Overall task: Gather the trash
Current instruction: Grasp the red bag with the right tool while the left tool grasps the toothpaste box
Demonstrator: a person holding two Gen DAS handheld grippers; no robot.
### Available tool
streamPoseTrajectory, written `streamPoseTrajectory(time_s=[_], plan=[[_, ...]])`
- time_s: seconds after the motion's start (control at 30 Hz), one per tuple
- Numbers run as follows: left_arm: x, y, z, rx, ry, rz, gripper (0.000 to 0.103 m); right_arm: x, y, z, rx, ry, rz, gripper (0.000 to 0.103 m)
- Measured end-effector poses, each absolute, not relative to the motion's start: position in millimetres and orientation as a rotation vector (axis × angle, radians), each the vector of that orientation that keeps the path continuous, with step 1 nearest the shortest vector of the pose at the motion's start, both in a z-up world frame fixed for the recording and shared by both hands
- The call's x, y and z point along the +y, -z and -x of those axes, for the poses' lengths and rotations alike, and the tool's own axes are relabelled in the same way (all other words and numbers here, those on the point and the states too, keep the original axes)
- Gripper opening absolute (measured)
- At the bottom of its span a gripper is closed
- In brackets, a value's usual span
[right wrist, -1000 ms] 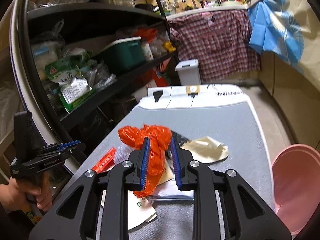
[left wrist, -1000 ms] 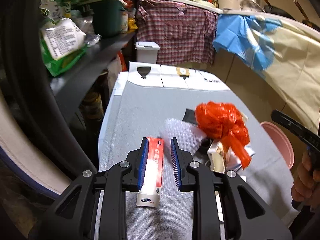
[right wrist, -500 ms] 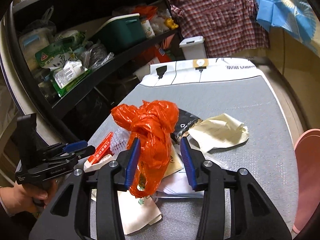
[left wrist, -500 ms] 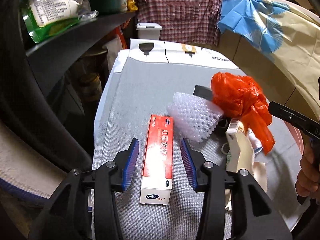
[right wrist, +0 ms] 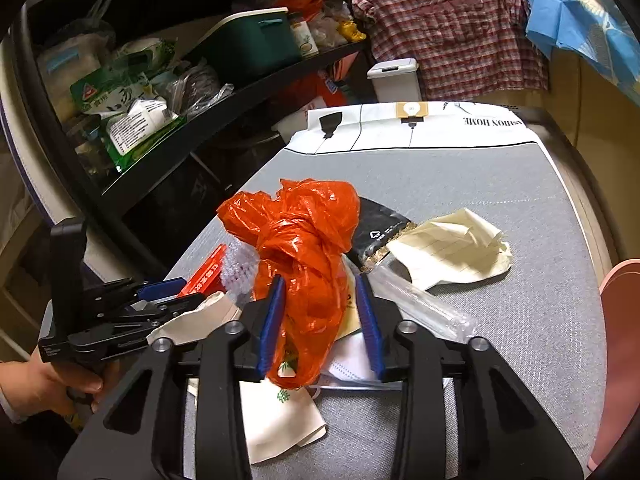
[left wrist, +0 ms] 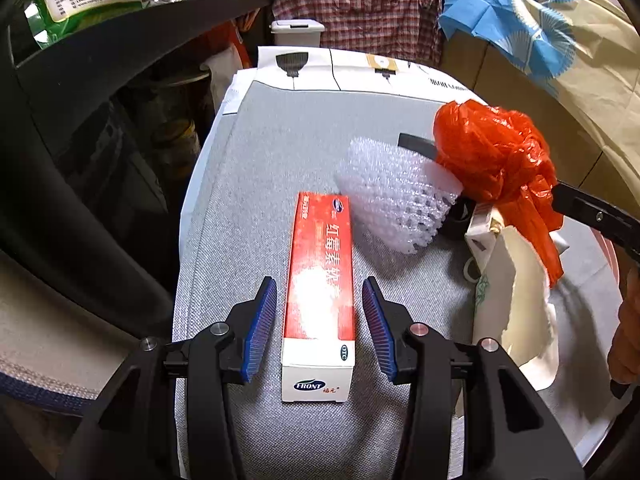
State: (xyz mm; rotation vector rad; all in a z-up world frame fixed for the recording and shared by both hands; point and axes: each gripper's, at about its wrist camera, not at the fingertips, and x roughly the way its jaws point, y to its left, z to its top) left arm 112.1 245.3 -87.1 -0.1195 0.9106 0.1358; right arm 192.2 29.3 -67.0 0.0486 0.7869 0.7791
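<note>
Straddling the red ointment box [left wrist: 319, 300] on the grey table [left wrist: 272, 152], the left gripper [left wrist: 319, 322] stands open with gaps either side. The right gripper [right wrist: 320, 322], jaws just closing, brackets the orange plastic bag [right wrist: 296, 248] without a clear pinch. The slick film could slip free, or the paper scraps [right wrist: 280, 420] beneath could get dragged along.

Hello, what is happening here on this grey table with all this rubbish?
A person is collecting trash with a handheld gripper in each hand. The left gripper has just opened; its jaws straddle the red and white box lying on the grey table with a gap on both sides. The right gripper has just been closing around the orange plastic bag, which sits between its jaws on the pile of papers; a firm grip is not clear yet.
</note>
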Motion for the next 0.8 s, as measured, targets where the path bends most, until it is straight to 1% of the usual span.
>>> streamPoseTrajectory(time_s=[0.07, 0.13, 0.2, 0.3, 0.47, 0.8], plan=[[245, 89, -113, 0.917, -0.137, 0.115, 0.045, 30, 66, -191, 0.787, -0.788, -0.043, 0.024], [245, 91, -113, 0.922, -0.141, 0.11, 0.045, 30, 66, -190, 0.786, -0.791, -0.039, 0.023], [245, 91, -113, 0.926, -0.144, 0.115, 0.044, 30, 66, -190, 0.786, -0.793, -0.038, 0.018], [245, 90, -114, 0.927, -0.142, 0.117, 0.035, 29, 64, -188, 0.774, -0.792, -0.031, 0.015], [246, 84, -115, 0.91, -0.162, 0.11, 0.034, 23, 56, -186, 0.746, -0.784, -0.037, 0.013], [242, 48, -109, 0.804, -0.184, 0.133, 0.034, 2, 31, -176, 0.669, -0.764, -0.047, 0.013]])
